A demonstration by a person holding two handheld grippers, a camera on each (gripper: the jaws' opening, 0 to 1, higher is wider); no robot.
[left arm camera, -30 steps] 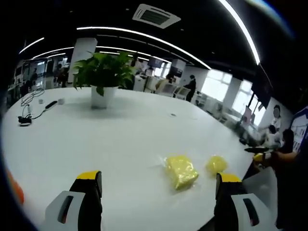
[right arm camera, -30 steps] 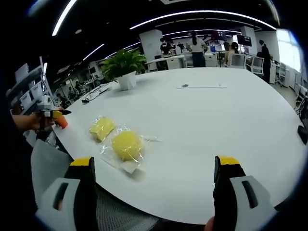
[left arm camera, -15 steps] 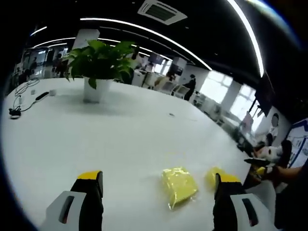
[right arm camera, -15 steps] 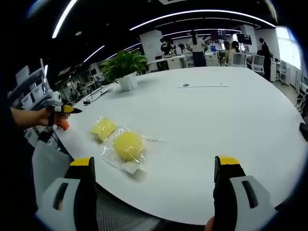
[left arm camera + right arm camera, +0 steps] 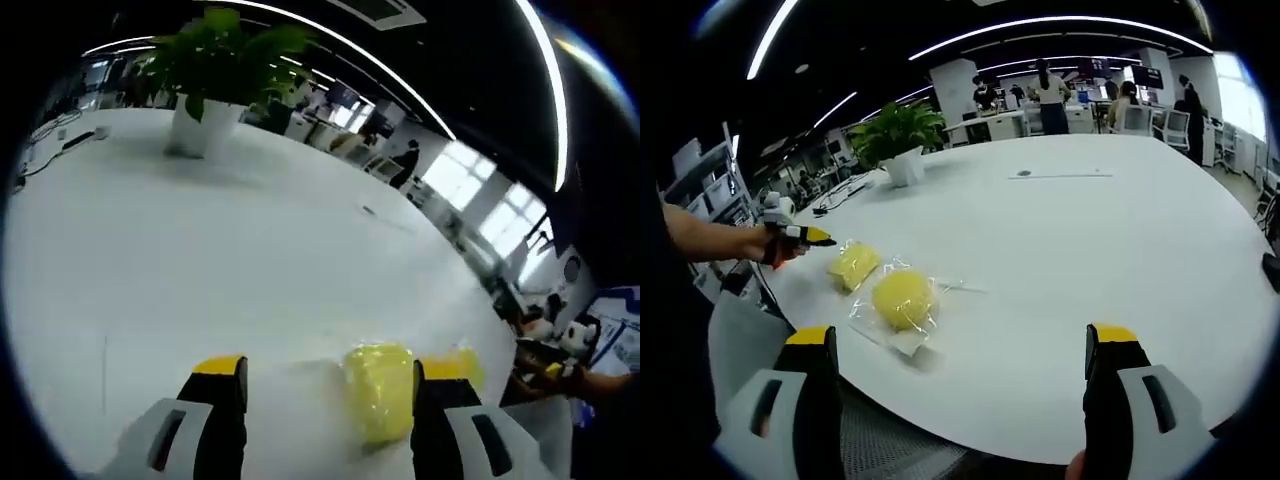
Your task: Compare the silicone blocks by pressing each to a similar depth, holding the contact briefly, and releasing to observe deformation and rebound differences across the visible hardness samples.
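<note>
We hold the left gripper [image 5: 322, 385] released, lower centre, aimed at the bagged rectangular yellow silicone block [image 5: 379, 389] for pressing; right gripper [image 5: 957, 350] released, waiting.

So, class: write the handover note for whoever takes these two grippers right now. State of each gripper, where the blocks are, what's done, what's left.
Left gripper: open, low over the table, the square yellow block between its jaws by the right one, no contact visible.
Right gripper: open, holding nothing, above the near table edge.
Blocks: square one and the round yellow block, both in clear bags, side by side near the table edge.
Done: no pressing visible yet.
Left: press, hold and release each block, compare rebound.
</note>
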